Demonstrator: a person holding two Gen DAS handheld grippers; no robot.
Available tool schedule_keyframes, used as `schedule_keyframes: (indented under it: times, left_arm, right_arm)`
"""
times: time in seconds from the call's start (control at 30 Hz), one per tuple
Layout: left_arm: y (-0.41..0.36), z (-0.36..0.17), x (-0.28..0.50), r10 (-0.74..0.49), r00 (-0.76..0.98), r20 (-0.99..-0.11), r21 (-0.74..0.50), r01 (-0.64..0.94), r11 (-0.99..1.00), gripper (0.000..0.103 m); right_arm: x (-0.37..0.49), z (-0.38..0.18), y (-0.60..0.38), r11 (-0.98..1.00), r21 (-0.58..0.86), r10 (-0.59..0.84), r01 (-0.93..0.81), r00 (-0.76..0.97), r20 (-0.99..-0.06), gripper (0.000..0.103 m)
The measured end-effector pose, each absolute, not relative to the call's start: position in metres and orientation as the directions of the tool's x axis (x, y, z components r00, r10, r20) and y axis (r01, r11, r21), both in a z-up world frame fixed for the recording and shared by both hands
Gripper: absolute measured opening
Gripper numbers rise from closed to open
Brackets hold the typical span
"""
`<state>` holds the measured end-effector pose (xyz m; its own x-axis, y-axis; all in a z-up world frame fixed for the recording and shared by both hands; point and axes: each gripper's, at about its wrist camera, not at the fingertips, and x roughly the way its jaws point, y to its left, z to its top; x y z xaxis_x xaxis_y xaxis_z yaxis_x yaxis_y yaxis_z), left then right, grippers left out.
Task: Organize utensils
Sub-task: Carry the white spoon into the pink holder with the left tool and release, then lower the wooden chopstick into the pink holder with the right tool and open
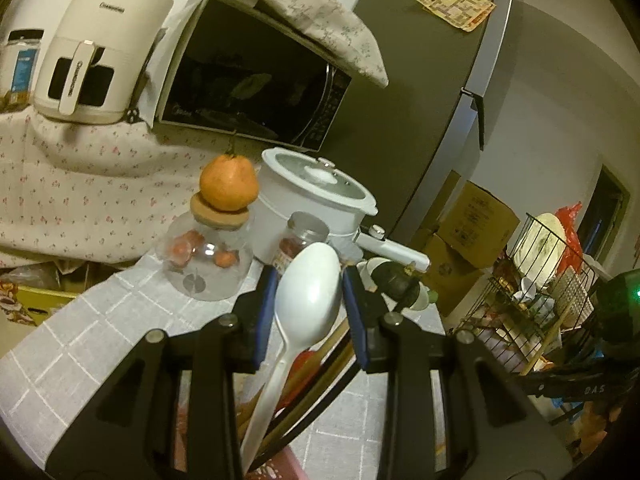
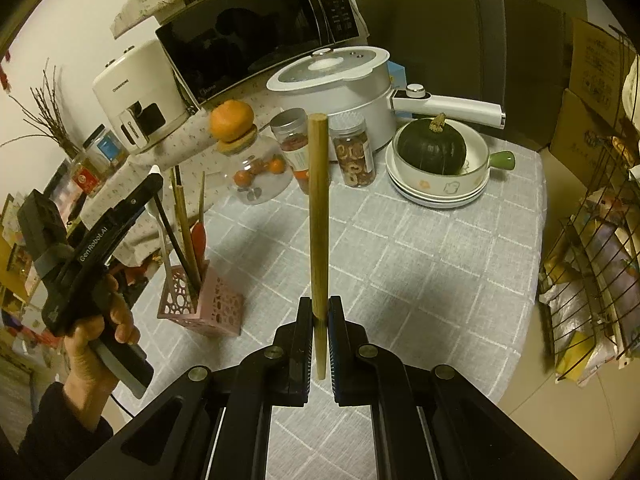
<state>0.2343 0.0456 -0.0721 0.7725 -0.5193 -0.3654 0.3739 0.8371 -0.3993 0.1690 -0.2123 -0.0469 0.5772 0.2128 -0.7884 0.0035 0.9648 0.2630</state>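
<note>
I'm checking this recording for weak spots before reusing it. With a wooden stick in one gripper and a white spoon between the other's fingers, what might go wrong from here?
1. The right gripper pinches the wooden stick near its bottom end only, so it may pivot or slip.
2. The pink holder is light-looking and already crowded; pushing the white spoon or the stick in could tip it.
3. The left gripper works close to the glass jar, whose lid carries an orange that a knock could dislodge.

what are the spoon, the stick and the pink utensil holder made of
The spoon looks like white plastic: smooth, glossy, one moulded piece. The stick in the right gripper looks like bamboo or wood, matte tan with lengthwise grain; which of the two is unclear. The pink utensil holder has thin walls pierced with round holes, probably painted metal or plastic.
</note>
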Motion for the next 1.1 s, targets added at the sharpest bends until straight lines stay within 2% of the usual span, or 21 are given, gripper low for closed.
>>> schedule_keyframes:
  times: [0.33, 0.5, 0.63, 0.83, 0.93, 1.1]
  left_arm:
    - [0.052, -0.072, 0.227, -0.487, 0.752, -0.444, -0.361, 0.347, 0.866, 0.036]
    - [0.058, -0.067, 0.214, -0.432, 0.737, -0.52, -0.314, 0.306, 0.899, 0.04]
    - [0.068, -0.065, 0.197, -0.389, 0.719, -0.576, -0.289, 0.265, 0.92, 0.05]
    - [0.072, -0.064, 0.172, -0.3, 0.668, -0.681, -0.19, 0.235, 0.953, 0.052]
    - [0.072, -0.066, 0.163, -0.262, 0.629, -0.732, -0.156, 0.221, 0.963, 0.06]
    - [0.077, -0.07, 0.147, -0.2, 0.572, -0.796, -0.135, 0.155, 0.979, 0.06]
  right_arm:
    - [0.171, -0.042, -0.197, 0.96, 0.279, 0.234, -0.013, 0.584, -0.777, 0.007]
    - [0.169, -0.025, -0.183, 0.952, 0.301, 0.27, -0.052, 0.61, -0.745, 0.007]
    - [0.169, -0.008, -0.171, 0.939, 0.333, 0.307, -0.083, 0.638, -0.706, 0.007]
    - [0.172, 0.01, -0.152, 0.917, 0.381, 0.36, -0.123, 0.667, -0.653, 0.007]
    - [0.177, 0.013, -0.137, 0.906, 0.395, 0.389, -0.152, 0.67, -0.633, 0.007]
    - [0.189, 0.009, -0.116, 0.893, 0.414, 0.419, -0.177, 0.665, -0.618, 0.007]
